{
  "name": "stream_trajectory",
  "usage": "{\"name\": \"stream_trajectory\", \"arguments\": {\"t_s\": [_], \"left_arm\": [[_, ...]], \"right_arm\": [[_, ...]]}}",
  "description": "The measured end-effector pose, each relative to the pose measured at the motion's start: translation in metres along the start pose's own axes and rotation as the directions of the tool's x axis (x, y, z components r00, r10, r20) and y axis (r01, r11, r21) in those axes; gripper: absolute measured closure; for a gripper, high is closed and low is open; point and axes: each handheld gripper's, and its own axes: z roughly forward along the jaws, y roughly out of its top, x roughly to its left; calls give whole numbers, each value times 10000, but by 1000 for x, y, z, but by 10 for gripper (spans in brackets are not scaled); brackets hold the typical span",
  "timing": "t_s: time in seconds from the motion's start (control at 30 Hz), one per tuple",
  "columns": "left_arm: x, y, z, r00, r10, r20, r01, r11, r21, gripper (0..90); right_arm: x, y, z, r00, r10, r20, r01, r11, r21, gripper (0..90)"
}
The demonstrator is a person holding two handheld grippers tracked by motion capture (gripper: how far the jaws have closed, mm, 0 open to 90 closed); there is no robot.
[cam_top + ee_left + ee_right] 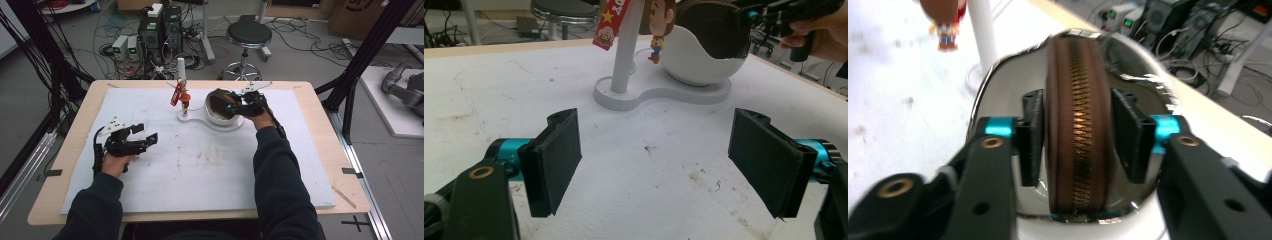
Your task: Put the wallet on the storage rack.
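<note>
The right gripper [1078, 145] has its two black jaws pressed against the flat sides of one round brown pouch [1077, 125], whose gold zip runs up the edge facing the camera. The pouch stands on edge inside one white bowl [998, 75] with a shiny lining. In the high view the right gripper [239, 107] sits at the far side of the worktop [210, 160], at the bowl [216, 119], with the brown pouch [219, 101] showing dark in it.

The bowl belongs to one white stand [659, 95] (a flat base shaped like a figure eight), and from the smaller end of that base rises one white post [626, 50]. Two small things hang beside the post: one red tag with a yellow star [608, 25] and one little cowboy figure [656, 30].

The left gripper [654, 165] has its jaws set wide apart with nothing between them, hovering low over the bare white mat [499, 90] and pointing at the stand. In the high view the left gripper [140, 137] lies at the near left of the worktop, well apart from the stand [200, 120] and the right gripper.

Beyond the worktop stands one round black stool [248, 35].
</note>
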Motion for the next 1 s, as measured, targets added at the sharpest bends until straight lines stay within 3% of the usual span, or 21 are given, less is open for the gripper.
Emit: {"name": "stream_trajectory", "arguments": {"t_s": [0.2,0.37,0.47,0.63,0.8,0.9,1.0], "left_arm": [[0,0,-1,9998,-208,61,209,9996,-183,210],[1,0,-1,9996,-269,9,269,9994,-204,210],[1,0,-1,9995,-316,18,316,9993,-181,210],[2,0,-1,9981,-606,129,610,9976,-342,199],[0,1,-1,9994,-359,-12,358,9980,-513,200],[0,2,-2,9996,-235,-126,228,9983,-540,199],[0,1,0,9997,-103,-221,91,9987,-503,199]], "right_arm": [[-3,3,-35,9974,717,52,-713,9959,-556,428],[5,1,-61,9962,855,155,-845,9947,-578,331],[18,-10,-76,9964,767,357,-750,9961,-463,267],[35,-35,-99,9950,904,427,-868,9930,-795,226],[45,-58,-117,9917,943,873,-872,9928,-816,217],[50,-75,-126,9893,931,1123,-875,9947,-538,213],[51,-91,-131,9851,1206,1230,-1144,9919,-557,213]]}}
